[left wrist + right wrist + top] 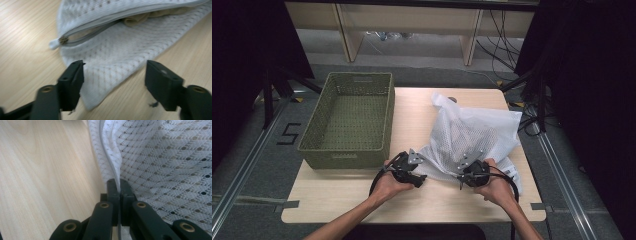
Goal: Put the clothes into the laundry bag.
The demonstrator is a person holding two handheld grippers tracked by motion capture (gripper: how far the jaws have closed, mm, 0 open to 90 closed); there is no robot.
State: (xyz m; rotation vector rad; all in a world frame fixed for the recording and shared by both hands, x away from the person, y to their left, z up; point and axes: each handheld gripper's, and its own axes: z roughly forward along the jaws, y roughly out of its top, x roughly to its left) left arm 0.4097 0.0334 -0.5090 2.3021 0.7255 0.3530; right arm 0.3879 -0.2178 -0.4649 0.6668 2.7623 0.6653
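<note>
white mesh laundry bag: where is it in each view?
High view: white mesh laundry bag right of centre, beside the green basket.
Left gripper view: top centre, zipper partly open.
Right gripper view: right half, edge pinched.
Shared landmark: the light wooden table.

White mesh, olive weave, pale wood

The mesh bag (472,135) is white with a dotted, diamond-like perforated pattern and a grey zipper (90,37); something beige (135,20) shows inside. The basket (349,120) is olive green, woven. The surface (362,197) is light wood grain. Each hand-held gripper is black.
</note>
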